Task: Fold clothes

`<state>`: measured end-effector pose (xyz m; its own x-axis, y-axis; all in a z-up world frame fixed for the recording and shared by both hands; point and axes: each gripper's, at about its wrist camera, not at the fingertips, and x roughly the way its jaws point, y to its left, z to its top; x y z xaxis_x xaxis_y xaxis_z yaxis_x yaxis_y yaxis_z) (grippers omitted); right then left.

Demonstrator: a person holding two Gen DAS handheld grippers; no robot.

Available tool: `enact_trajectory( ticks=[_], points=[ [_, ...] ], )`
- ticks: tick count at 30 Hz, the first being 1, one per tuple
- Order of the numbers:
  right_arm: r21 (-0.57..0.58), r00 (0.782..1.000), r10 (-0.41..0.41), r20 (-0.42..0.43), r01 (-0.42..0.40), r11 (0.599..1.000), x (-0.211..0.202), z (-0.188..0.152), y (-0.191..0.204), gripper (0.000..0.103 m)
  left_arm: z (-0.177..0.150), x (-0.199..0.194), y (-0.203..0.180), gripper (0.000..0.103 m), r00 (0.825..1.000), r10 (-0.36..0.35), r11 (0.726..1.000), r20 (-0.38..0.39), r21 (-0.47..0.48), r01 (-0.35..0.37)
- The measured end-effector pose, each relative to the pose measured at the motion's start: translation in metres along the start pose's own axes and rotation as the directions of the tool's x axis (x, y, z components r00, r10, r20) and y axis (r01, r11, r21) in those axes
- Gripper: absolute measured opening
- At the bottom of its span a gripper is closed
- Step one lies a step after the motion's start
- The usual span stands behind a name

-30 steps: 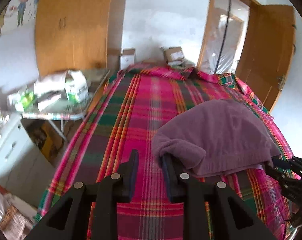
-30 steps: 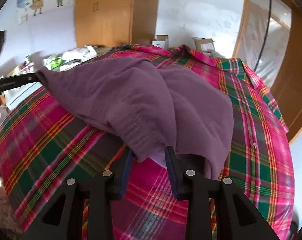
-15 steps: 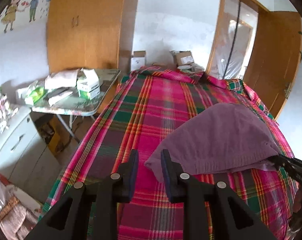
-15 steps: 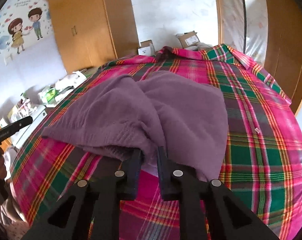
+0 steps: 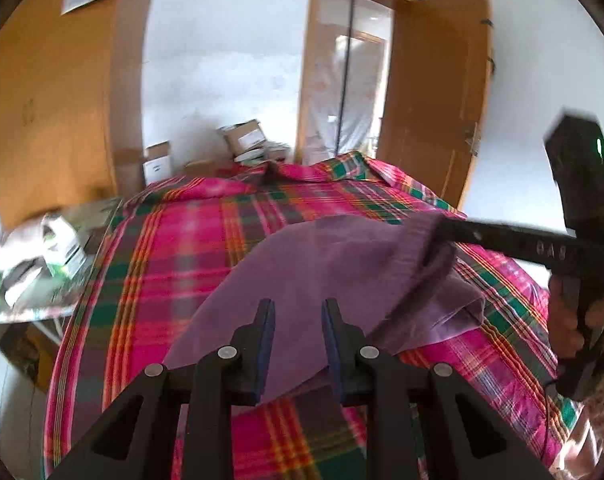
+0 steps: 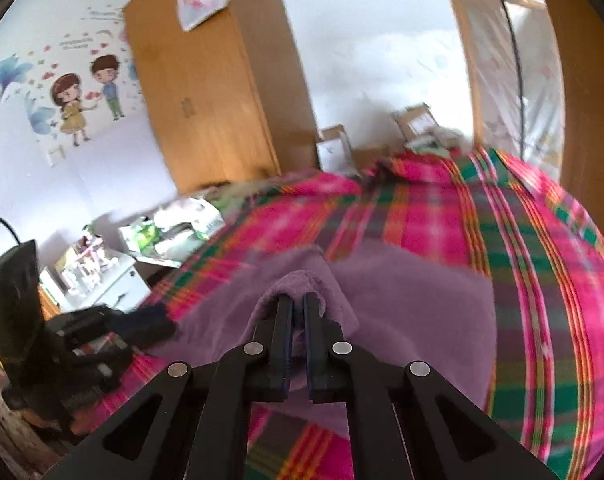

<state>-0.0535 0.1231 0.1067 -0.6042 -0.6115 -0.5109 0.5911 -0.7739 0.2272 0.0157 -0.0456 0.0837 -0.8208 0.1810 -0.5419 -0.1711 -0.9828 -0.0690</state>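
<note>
A purple garment lies bunched on the plaid bed cover. My left gripper is open just above the garment's near left edge, and only cloth shows through the gap between its fingers. My right gripper is shut on a raised fold of the purple garment. In the left wrist view the right gripper reaches in from the right and holds that fold up off the bed. In the right wrist view the left gripper shows blurred at the cloth's left edge.
A side table with packets stands left of the bed, with a white cabinet nearer. A wooden wardrobe and cardboard boxes stand beyond the bed. An open door is at the right.
My right gripper closed on the garment and lifted a fold up and inward. My left gripper let the cloth's corner drop, drew back, then came over the garment's near edge.
</note>
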Motion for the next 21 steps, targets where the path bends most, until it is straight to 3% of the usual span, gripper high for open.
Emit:
enact_trajectory(
  ticks=[6,17,21],
  points=[
    [-0.001,0.992,0.126,0.013,-0.126,0.992,0.017,0.031,0.009,0.006,0.016,0.012,-0.016,0.025,0.999,-0.050,0.997,0.019,0.060,0.049],
    [0.018,0.972,0.231,-0.034,-0.231,0.973,0.054,0.050,0.017,0.006,0.030,0.031,0.003,0.027,0.998,-0.070,0.997,-0.009,0.012,0.070],
    [-0.008,0.960,0.278,-0.039,-0.279,0.960,0.055,0.051,0.025,0.006,0.031,0.043,0.006,0.027,0.999,-0.025,1.000,-0.041,-0.001,0.025]
  ],
)
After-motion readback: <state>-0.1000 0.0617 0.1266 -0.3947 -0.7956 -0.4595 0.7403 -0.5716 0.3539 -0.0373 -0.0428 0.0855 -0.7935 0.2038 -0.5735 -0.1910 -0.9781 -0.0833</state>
